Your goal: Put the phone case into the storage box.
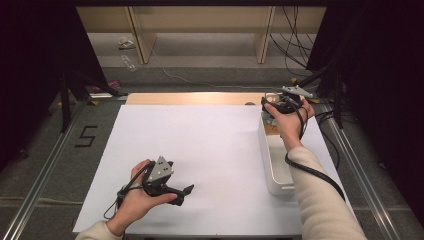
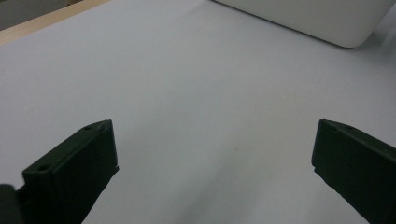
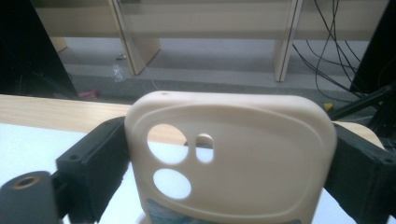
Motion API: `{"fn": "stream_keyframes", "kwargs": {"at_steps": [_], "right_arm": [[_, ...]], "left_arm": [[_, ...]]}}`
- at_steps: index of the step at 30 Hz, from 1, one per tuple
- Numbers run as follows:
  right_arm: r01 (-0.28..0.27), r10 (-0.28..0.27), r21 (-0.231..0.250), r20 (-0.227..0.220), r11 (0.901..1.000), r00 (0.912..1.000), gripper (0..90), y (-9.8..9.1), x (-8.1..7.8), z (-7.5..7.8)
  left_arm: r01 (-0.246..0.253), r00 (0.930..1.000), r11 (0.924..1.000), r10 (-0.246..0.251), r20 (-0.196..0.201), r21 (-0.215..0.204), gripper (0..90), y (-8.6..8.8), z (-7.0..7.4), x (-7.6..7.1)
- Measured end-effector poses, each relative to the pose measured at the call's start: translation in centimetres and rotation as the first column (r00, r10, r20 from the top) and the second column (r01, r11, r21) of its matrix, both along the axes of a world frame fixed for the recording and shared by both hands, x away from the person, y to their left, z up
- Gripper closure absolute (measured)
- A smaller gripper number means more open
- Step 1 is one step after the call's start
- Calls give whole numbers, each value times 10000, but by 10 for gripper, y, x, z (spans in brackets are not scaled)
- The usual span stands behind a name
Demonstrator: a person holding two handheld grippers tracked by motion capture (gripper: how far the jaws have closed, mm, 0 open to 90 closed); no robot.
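Standing upright between the two black jaws of the right gripper (image 3: 224, 163), a cream phone case (image 3: 233, 158) with round camera cutouts is clamped by its side edges. The person's right hand (image 1: 290, 122) holds that gripper above the far end of a white bin (image 1: 274, 165) at the table's right side. Nearer the person, the left gripper (image 2: 212, 158) hangs over the white table sheet (image 1: 200, 145), jaws spread wide and holding nothing.
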State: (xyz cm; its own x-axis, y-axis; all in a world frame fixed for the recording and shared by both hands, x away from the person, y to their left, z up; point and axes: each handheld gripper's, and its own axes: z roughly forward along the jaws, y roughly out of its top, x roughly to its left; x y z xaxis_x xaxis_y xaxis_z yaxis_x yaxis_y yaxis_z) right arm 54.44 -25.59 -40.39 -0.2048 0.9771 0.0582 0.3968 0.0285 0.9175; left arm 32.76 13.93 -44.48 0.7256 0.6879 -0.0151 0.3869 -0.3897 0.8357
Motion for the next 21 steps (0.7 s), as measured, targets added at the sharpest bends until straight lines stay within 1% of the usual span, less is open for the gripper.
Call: {"fn": "stream_keyframes", "kwargs": {"at_steps": [2, 4, 7, 9, 12, 15, 21], "right_arm": [[-138, 137, -40, -64, 9999, 9999, 39, 0, 1, 0], [-165, 165, -3, 26, 9999, 9999, 39, -1, 1, 1], [-49, 48, 62, 151, 10000, 9999, 27, -3, 1, 5], [21, -24, 90, 274, 10000, 9996, 27, -5, 1, 7], [82, -94, 262, 453, 9996, 9989, 32, -8, 1, 11], [104, -122, 304, 589, 9995, 9982, 34, -10, 0, 14], [152, -180, 408, 703, 9991, 9974, 62, -9, -6, 21]], "left_arm": [[-3, 10000, 10000, 3, -2, -2, 0, 0, 0, 0], [1, 10000, 10000, -1, 2, -4, 0, 0, 0, 0], [-1, 10000, 10000, 1, 14, -12, 0, 0, 0, 0], [-4, 10000, 10000, 4, 19, -22, 0, 0, 0, 0], [-1, 10000, 10000, 1, 9, -10, 0, 0, 0, 0], [2, 10000, 10000, -2, 12, -5, 0, 0, 0, 0], [-8, 10000, 10000, 8, 34, -4, 0, 0, 0, 0]]}}
